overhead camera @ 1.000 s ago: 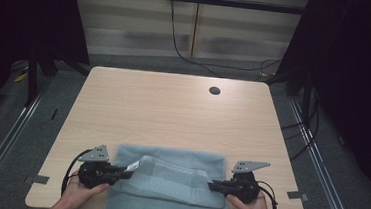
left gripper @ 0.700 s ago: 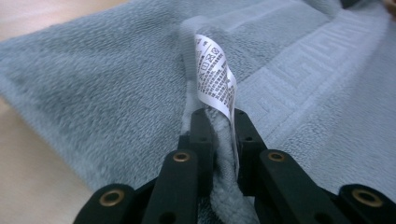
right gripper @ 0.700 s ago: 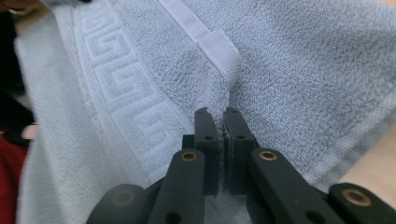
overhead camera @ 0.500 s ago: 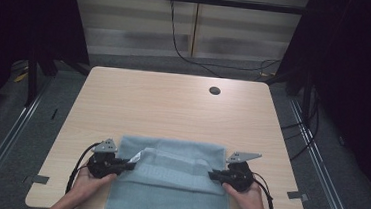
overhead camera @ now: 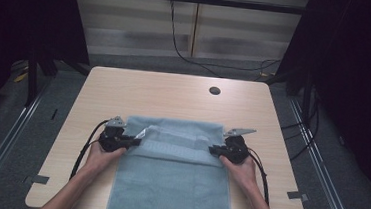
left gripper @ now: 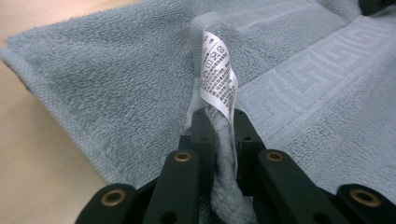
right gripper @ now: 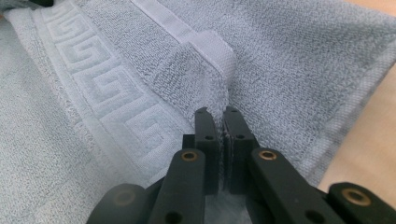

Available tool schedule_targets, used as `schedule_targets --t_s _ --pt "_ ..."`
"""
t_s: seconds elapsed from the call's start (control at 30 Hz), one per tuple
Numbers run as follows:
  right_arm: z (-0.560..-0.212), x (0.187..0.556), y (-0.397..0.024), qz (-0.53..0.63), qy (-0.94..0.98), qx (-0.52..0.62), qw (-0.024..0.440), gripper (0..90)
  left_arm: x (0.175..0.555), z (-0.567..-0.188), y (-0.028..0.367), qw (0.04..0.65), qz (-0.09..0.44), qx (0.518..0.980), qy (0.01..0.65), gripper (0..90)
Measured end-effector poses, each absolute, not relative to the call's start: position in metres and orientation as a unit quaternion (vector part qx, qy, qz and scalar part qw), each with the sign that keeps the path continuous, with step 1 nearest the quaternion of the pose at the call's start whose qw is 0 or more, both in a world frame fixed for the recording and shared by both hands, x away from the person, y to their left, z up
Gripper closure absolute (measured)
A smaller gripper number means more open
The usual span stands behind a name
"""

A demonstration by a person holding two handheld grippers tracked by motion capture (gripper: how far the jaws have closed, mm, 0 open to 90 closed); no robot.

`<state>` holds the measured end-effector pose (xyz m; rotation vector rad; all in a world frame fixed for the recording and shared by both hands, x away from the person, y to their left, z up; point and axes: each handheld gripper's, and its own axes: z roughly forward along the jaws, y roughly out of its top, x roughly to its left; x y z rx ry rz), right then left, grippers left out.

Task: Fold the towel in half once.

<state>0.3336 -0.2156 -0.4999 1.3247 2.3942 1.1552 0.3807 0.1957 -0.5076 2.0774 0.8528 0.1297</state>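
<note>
Towel [overhead camera: 172,178], blue-grey, on table [overhead camera: 174,93]: near corners pinched in closed left gripper [overhead camera: 133,141] and right gripper [overhead camera: 215,149], lifted level for an even fold; care label [left gripper: 217,77] at left.

Lit evenly from above on the counter [overhead camera: 174,98], bright and pale against near-black surroundings at both sides. Soft, faint shadows only, close under the hands. No glare on the wood. Slightly soft and grainy overall in the high view. Sharp towel [left gripper: 116,79] weave at mid-distance in both gripper views; blurred at the very bottom, on the nearest black jaws. Crisp but too small to read, the print on the white care label [left gripper: 217,77]. Mild stretching toward the corners.
</note>
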Motion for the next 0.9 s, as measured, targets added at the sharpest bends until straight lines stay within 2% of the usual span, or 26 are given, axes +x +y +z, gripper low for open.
schedule_targets --t_s 0.23,0.4,0.7,0.9 --pt "-0.498 0.371 -0.212 0.368 0.802 0.461 0.095 86.8 0.426 -0.511 0.19 0.438 0.073 0.816 0.371 82.9" --pt "-0.498 0.39 -0.212 0.367 0.796 0.47 0.099 86.8 0.444 -0.51 0.184 0.431 0.081 0.813 0.384 82.8" --pt "-0.496 0.42 -0.213 0.346 0.786 0.498 0.123 86.8 0.463 -0.509 0.171 0.418 0.091 0.808 0.406 82.6" --pt "-0.493 0.417 -0.216 0.366 0.778 0.494 0.13 86.8 0.462 -0.499 0.177 0.435 0.08 0.8 0.406 82.8"
